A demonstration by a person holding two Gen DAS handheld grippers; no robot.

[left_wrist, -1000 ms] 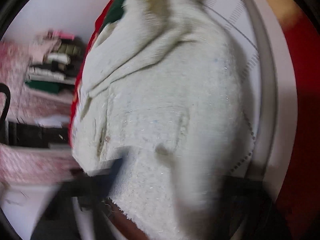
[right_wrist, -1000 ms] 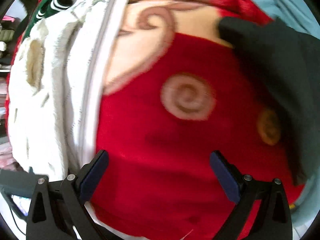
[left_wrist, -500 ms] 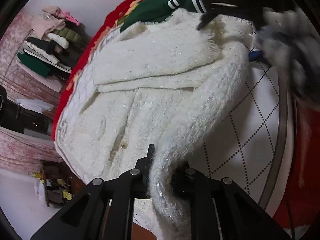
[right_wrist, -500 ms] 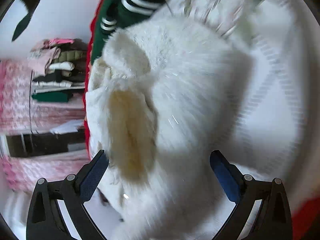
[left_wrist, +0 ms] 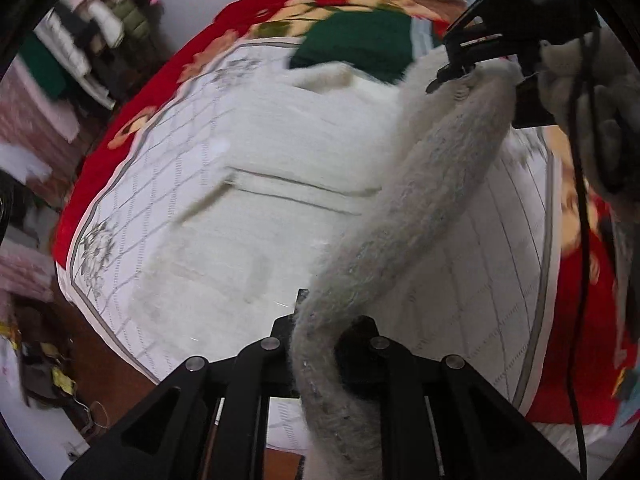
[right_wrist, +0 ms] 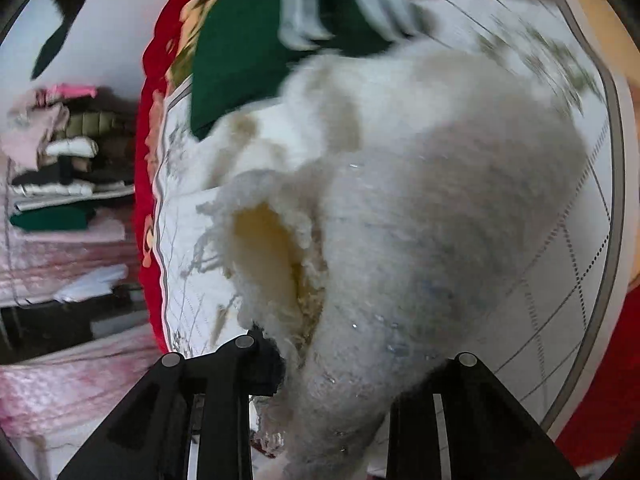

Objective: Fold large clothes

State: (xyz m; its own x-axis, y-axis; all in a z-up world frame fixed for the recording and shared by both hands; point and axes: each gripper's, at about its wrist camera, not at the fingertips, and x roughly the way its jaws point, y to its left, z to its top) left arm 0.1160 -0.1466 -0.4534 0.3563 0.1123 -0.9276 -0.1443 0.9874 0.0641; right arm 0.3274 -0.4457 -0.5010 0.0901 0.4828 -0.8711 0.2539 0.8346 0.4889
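Note:
A fluffy white cardigan [left_wrist: 280, 208] lies spread on a white quilted sheet [left_wrist: 500, 300] over a red bed. My left gripper [left_wrist: 320, 344] is shut on its sleeve [left_wrist: 432, 184], which stretches up and away to my right gripper [left_wrist: 472, 68], seen at the upper right. In the right wrist view the right gripper [right_wrist: 332, 376] is shut on the sleeve's cuff end [right_wrist: 420, 240]; the open cuff [right_wrist: 268, 264] shows at the left. The fabric hides both gripper tips.
A dark green striped garment [right_wrist: 248, 48] lies at the far end of the bed. The red patterned blanket [left_wrist: 240, 20] frames the sheet. Stacked folded clothes [right_wrist: 60, 160] stand on shelves beyond the bed's left edge.
The right gripper, open half a second ago, has shut on the sleeve's end. Both grippers have lifted the sleeve taut above the cardigan's body.

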